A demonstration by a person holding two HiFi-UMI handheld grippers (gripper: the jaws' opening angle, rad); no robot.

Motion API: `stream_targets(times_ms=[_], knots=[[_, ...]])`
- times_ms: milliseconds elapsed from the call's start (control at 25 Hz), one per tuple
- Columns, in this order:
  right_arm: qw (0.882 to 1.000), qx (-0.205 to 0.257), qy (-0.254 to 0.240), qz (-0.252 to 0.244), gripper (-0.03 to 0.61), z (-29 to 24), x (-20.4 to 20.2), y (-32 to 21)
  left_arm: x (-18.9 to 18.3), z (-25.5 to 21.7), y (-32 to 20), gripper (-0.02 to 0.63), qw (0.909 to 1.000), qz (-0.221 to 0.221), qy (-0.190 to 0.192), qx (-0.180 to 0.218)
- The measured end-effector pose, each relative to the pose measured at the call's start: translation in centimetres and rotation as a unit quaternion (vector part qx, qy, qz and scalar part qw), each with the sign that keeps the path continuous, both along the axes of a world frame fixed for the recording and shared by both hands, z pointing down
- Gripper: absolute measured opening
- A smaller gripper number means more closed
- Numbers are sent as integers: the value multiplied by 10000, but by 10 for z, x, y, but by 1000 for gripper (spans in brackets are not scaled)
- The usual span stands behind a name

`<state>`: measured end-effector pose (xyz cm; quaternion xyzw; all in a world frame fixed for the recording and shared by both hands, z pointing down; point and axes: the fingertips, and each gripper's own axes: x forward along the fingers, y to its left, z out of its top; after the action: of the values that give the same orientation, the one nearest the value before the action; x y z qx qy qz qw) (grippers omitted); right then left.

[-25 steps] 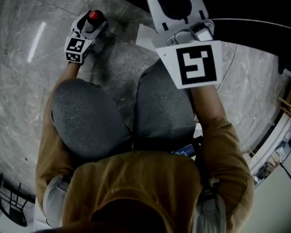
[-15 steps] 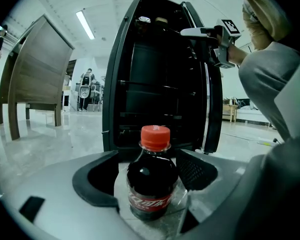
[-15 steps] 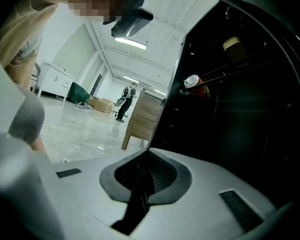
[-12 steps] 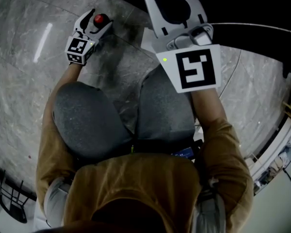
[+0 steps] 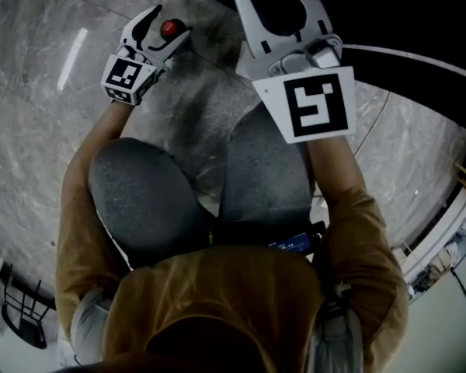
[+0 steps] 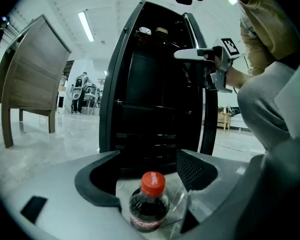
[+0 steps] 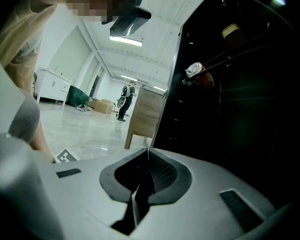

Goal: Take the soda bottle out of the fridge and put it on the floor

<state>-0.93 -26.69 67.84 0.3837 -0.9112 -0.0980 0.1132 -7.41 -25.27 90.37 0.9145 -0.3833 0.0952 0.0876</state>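
Backing out cleanly matters: my left gripper gapes wide around the standing soda bottle, gripping nothing. I'd pull straight toward 6 o'clock. Right gripper pinched closed, empty.

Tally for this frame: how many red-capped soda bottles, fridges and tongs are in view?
soda bottle: 1
fridge: 1
tongs: 2 (left tongs, right tongs)
Total: 4
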Motion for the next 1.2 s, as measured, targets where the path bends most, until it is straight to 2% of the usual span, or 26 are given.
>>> stream_targets(times_ms=[200, 320, 400, 600, 680, 880, 1040, 1200], knots=[[9982, -575, 66, -150, 3, 3, -25, 1, -14, -27, -1, 318, 9998, -87, -151, -76], [9964, -769, 175, -300, 3, -4, -53, 0, -36, -38, 6, 230, 9993, -211, -226, -226], [9948, -932, 230, -338, 3, -7, -66, -7, -44, -47, 9, 201, 9988, -226, -261, -338], [9916, -1244, 196, -282, 3, -35, -81, -12, -46, -90, 19, 48, 9980, -264, -238, -518], [9898, -1379, 241, -255, 3, -49, -81, -8, -46, -117, 22, 15, 9980, -339, -191, -490], [9884, -1439, 372, -312, 3, -116, -98, 2, -68, -213, 26, 3, 9978, -620, -29, -239], [9862, -1530, 478, -425, 3, -120, -107, -1, -76, -224, 32, 3, 9963, -779, -49, -352], [9853, -1566, 449, -523, 3, -131, -125, 9, -91, -229, 47, 3, 9925, -1019, 96, -662]])
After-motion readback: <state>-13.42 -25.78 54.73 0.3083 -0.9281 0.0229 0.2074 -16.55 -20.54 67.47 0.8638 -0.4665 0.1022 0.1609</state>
